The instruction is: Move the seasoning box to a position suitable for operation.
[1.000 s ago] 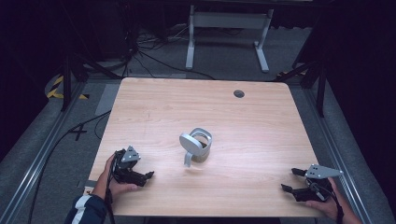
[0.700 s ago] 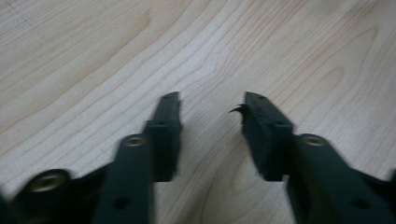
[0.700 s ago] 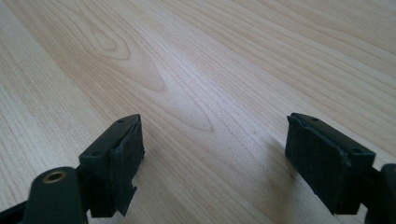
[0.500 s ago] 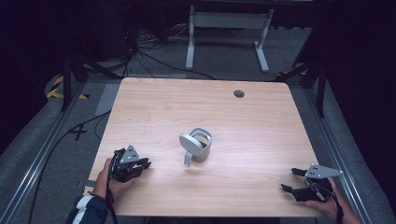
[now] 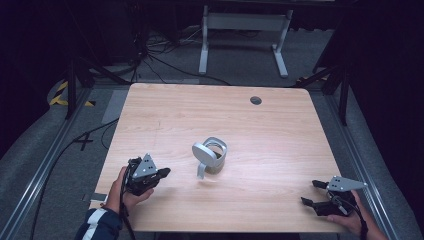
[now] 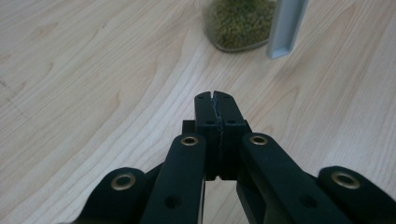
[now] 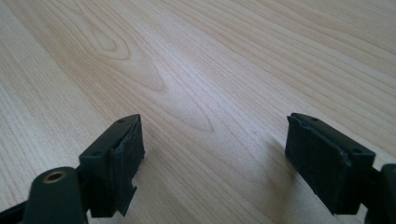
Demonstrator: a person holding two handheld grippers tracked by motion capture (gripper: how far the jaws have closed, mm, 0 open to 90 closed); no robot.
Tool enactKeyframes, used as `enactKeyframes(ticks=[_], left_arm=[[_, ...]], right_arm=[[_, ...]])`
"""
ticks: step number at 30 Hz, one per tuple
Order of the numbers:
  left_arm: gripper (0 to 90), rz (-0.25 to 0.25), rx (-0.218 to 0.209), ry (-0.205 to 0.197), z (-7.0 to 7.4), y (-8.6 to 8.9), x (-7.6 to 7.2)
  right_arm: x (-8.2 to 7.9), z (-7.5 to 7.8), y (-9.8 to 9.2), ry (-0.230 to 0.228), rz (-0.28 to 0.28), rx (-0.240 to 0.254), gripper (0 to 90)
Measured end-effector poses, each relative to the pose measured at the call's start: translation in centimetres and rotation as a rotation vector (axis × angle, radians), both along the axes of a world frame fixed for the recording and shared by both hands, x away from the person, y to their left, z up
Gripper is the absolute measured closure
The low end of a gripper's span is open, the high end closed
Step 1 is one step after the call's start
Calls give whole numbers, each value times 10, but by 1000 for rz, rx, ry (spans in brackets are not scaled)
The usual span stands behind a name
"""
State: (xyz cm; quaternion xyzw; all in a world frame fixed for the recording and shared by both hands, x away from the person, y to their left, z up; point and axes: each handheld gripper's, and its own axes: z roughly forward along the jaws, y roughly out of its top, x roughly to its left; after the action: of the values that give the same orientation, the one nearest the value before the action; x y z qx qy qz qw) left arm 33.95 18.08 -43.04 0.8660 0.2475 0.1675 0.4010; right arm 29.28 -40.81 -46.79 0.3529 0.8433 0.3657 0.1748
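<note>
A clear jar (image 5: 216, 159) with greenish contents (image 6: 238, 23) stands mid-table, its grey hinged lid (image 5: 202, 152) swung open to the left on a grey strap (image 6: 285, 28). My left gripper (image 5: 162, 173) hovers at the table's front left, pointing toward the jar and well short of it. Its jaws have just been closing and now meet with nothing between them (image 6: 215, 100). My right gripper (image 5: 312, 192) rests at the front right corner, jaws wide apart over bare wood (image 7: 212, 140).
The wooden table (image 5: 220, 115) has a round cable hole (image 5: 256, 100) near its back edge. Beyond the table are a grey stand (image 5: 242, 22) and cables on the floor. A metal rail (image 5: 40, 170) runs along the left side.
The left gripper's jaws went from wide apart to shut, and that hand rose slightly and shifted toward the jar. The right gripper and the jar stayed put.
</note>
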Motion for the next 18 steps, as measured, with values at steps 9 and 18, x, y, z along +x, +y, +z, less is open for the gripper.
enactKeyframes(ticks=[9,18], left_arm=[[900,9,-34,-25,14,-7,-2],[900,35,-75,-33,34,-25,-1]], right_arm=[[0,0,0,0,0,1,193],[0,0,0,0,0,1,194]])
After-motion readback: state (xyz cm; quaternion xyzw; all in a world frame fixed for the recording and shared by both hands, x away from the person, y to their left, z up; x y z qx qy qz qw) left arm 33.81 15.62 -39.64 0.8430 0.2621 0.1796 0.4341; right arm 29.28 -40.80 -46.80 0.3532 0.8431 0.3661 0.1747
